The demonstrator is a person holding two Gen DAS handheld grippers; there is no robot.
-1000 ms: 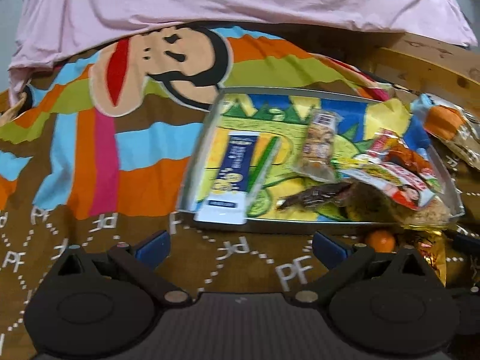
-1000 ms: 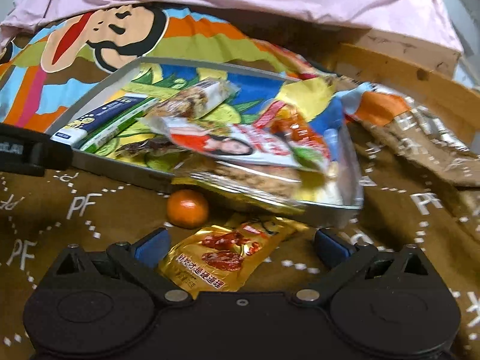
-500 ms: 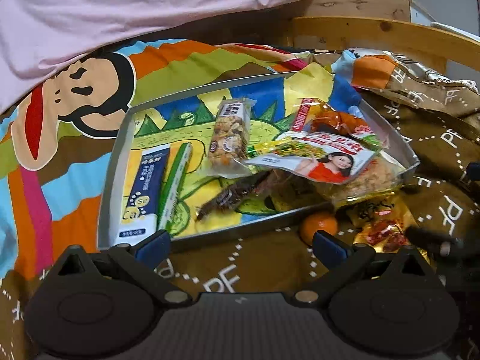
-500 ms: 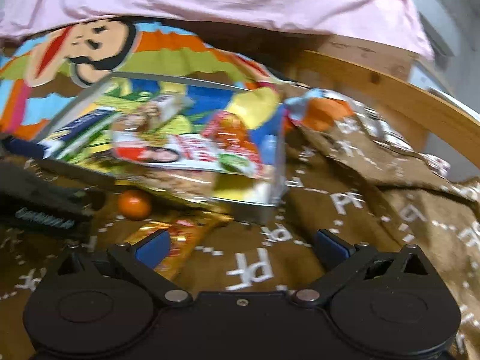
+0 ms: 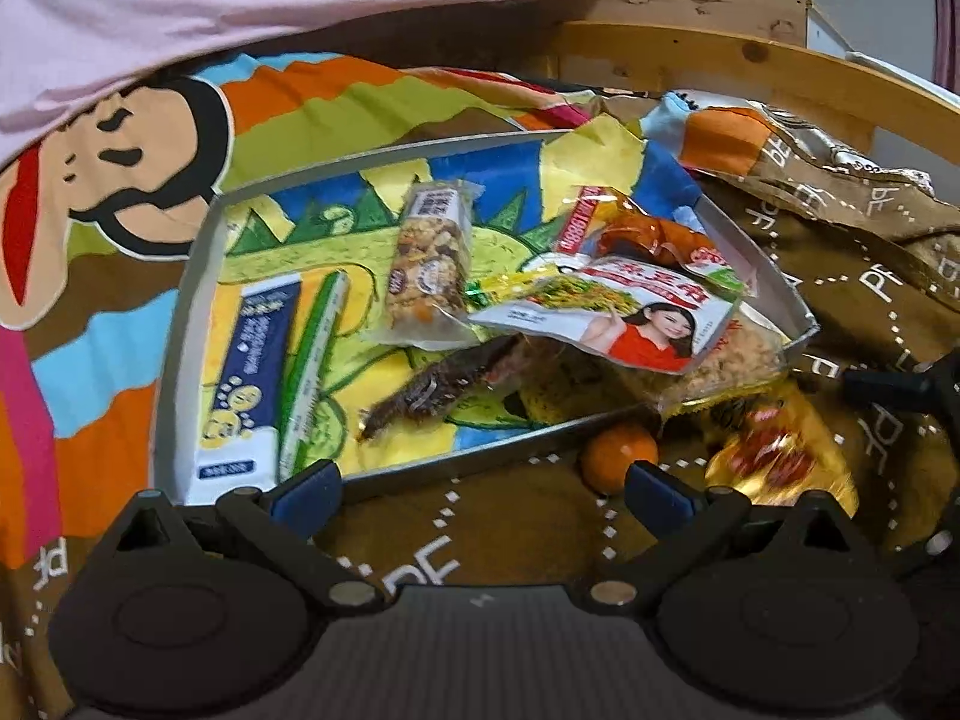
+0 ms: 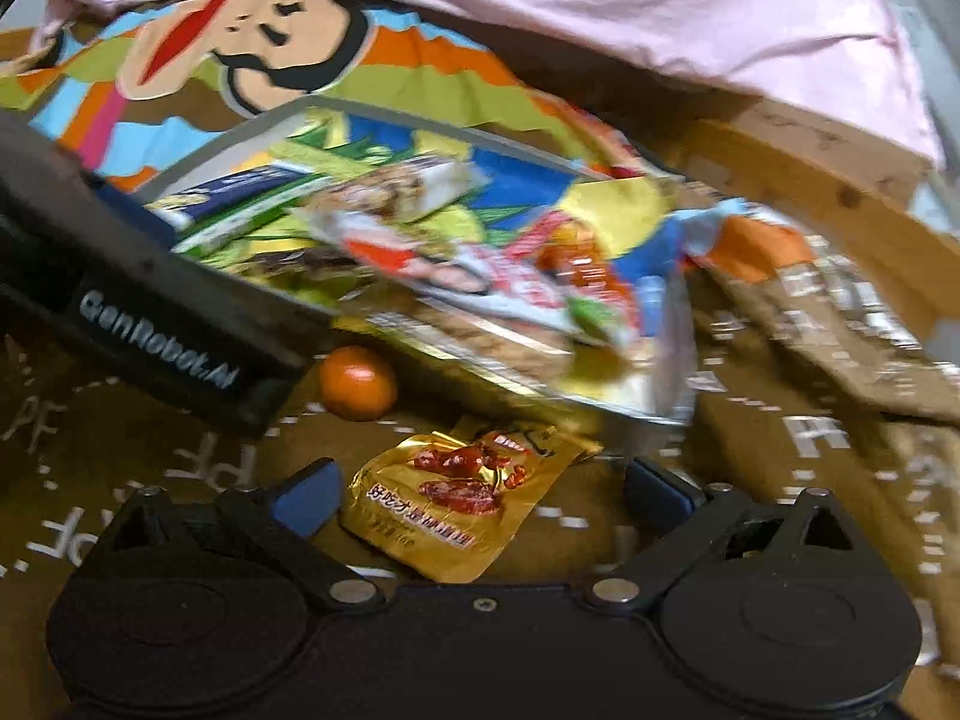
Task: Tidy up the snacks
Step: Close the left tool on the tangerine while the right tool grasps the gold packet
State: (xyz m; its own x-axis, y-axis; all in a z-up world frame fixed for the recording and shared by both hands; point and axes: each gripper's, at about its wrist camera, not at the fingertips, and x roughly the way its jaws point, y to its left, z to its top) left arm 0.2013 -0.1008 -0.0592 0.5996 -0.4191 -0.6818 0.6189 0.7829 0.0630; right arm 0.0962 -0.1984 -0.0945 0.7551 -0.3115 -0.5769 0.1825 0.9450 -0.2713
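Gold foil snack pouch (image 6: 462, 510): now between open, empty right gripper (image 6: 480, 495) jaws, outside metal tray (image 6: 228, 147). Left gripper (image 5: 480, 489): open, empty. Pickup pending.

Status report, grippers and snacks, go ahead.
Both grippers, left and right, open, empty. Gold packet and orange outside tray. Nothing blocking.
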